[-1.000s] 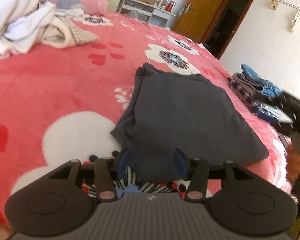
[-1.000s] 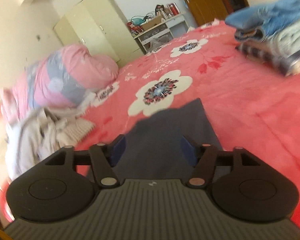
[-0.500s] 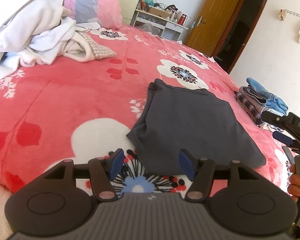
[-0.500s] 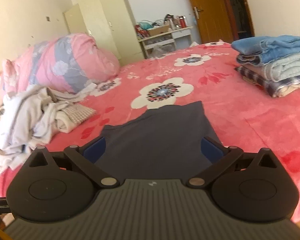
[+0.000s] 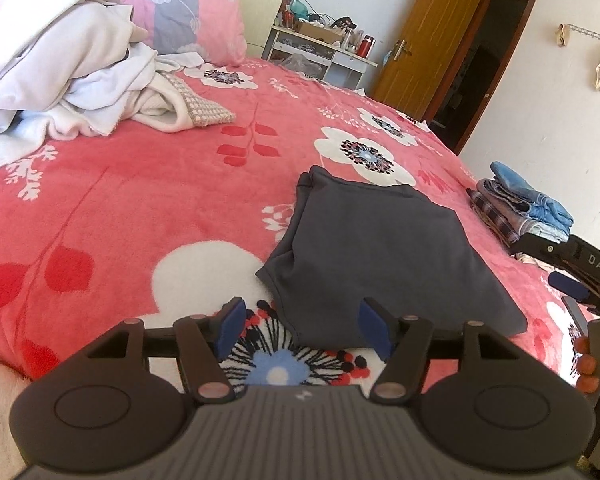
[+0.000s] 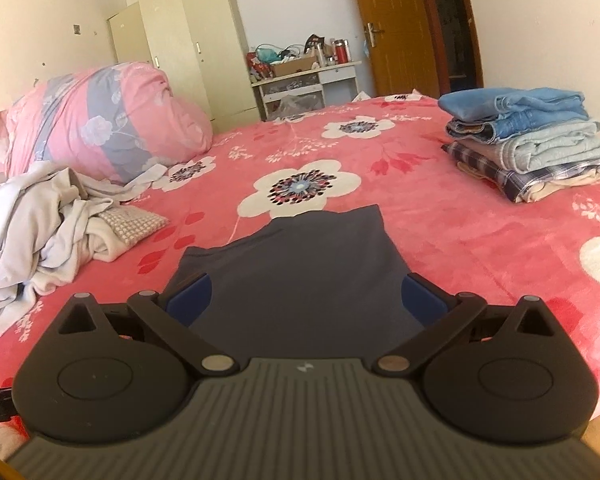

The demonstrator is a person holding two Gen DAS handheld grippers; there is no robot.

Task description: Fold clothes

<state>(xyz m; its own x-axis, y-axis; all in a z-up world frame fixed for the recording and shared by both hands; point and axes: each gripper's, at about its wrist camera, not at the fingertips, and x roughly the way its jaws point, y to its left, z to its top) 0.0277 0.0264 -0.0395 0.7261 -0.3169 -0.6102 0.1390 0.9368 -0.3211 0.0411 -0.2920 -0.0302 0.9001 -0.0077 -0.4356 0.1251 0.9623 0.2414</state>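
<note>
Folded dark grey garment [image 5: 384,256], a flat rectangular packet of soft knit fabric, lies on the bed [image 5: 140,200], whose cover is a coral-red fleece blanket printed with large white flowers. The garment rests near the bed's front edge, directly ahead of both tools.

Left gripper [image 5: 302,326]: black body with blue fingertip pads. Its jaws have just been opening and stand moderately apart, with nothing between them; they hang just short of the garment's near edge, above a blue-centred flower print.

Right gripper [image 6: 306,298]: same build. Its jaws have just been opening and are spread wide, with nothing pinched; the grey garment shows beyond and between the blue pads [image 6: 190,298], untouched by them as far as can be seen. In the left wrist view this tool appears at the right border, with fingertips of the person's hand [image 5: 586,364] wrapped about its handle.

Stack of folded clothes [image 6: 528,142], blue denim above pale and checked pieces, sits at the right side of the bed, well apart from the grey garment. Heap of unfolded white and cream clothes [image 5: 72,76] lies at the left, beside a pink and grey floral quilt bundle [image 6: 100,120]. Background: cream wardrobe [image 6: 180,48], cluttered white desk [image 6: 308,76], brown wooden door [image 5: 420,36].
</note>
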